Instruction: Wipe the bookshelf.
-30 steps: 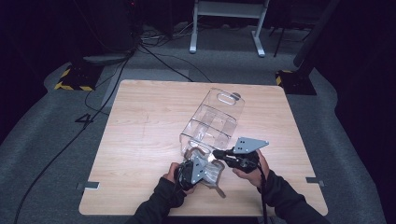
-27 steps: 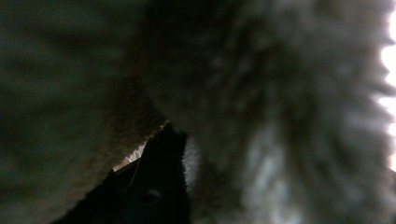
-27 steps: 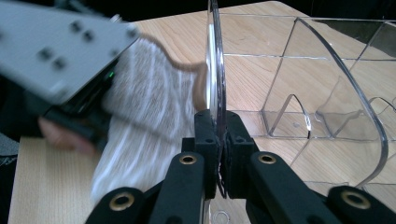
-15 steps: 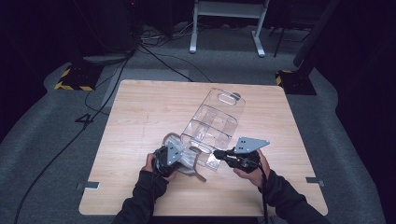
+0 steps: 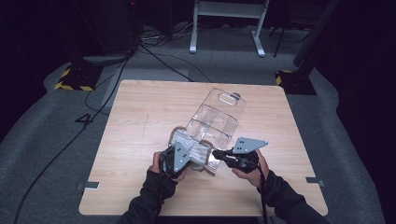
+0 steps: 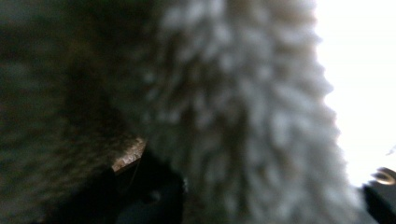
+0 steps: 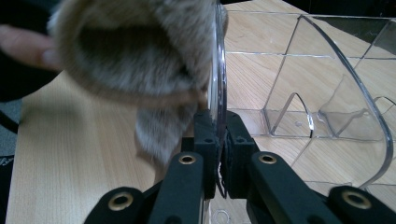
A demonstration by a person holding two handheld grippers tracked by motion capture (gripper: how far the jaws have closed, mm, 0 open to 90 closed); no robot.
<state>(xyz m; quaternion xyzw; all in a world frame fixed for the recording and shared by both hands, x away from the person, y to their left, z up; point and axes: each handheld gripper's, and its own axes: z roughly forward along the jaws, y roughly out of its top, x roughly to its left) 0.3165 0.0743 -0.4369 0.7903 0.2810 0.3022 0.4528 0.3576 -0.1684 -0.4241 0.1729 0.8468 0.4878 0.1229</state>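
High view: right tongs (image 5: 215, 152) pinch the clear box (image 5: 219, 116) wall shut; left tongs (image 5: 191, 154) clamp a fluffy cloth (image 5: 187, 140) at 9 o'clock — wipe gently, hold the box steady.

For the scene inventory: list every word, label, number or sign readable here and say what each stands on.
"4": a large dark numeral on the grey floor left of the wooden table.
Black-and-yellow hazard stripes: floor marking, no words.
Nothing legible on the clear plastic organizer, the fuzzy cloth or the grippers.

A fluffy grey-brown cloth (image 7: 140, 51) meets a clear, colourless plastic organiser (image 7: 299, 79). The fingers (image 7: 205, 140) are black. The surface (image 5: 140, 121) is pale wood-grain.
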